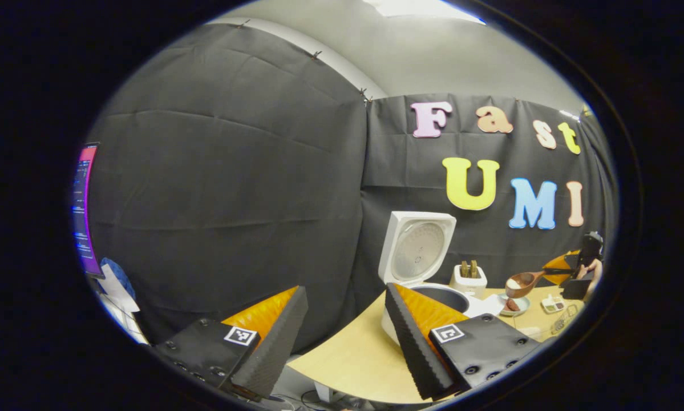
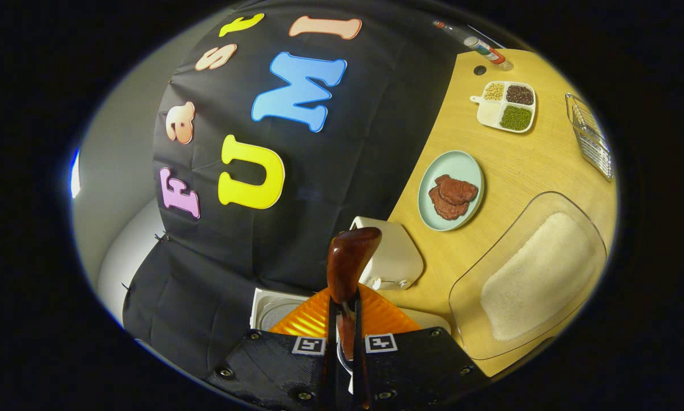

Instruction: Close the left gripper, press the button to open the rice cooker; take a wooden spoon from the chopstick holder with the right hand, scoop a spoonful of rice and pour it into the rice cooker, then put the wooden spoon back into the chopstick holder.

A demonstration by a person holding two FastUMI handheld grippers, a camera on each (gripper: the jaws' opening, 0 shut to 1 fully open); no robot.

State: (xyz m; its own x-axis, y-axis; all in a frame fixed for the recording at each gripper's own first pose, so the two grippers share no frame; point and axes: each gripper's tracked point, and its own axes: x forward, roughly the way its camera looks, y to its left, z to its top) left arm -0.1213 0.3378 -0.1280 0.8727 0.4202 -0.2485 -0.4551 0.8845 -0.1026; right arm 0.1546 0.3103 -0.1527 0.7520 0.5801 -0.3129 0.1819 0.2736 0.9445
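- Black cloth walls back a pale wooden worktop (image 1: 353, 359) in the booth.
- Left claw (image 1: 342, 337) stands wide apart with nothing between its fingers, held off the near left edge of the worktop.
- Just beyond its right finger sits the white rice cooker (image 1: 416, 268), lid raised upright and the dark inner pot exposed.
- Right claw (image 2: 344, 342) is narrowed onto the handle of the wooden spoon (image 2: 350, 262), both fingers pressing it; in the left gripper view the spoon bowl (image 1: 521, 282) carries white rice and hovers above the worktop, right of the cooker.
- White chopstick holder (image 1: 468, 279) stands just right of the cooker with wooden handles poking out.
- Light green plate (image 2: 451, 191) with brown meat pieces lies beyond the holder.
- Clear container of rice (image 2: 533, 277) lies to the right, near the worktop edge.
- Divided dish (image 2: 506, 105) of beans, a wire rack (image 2: 590, 137) and a bottle (image 2: 481, 48) lie farther off.
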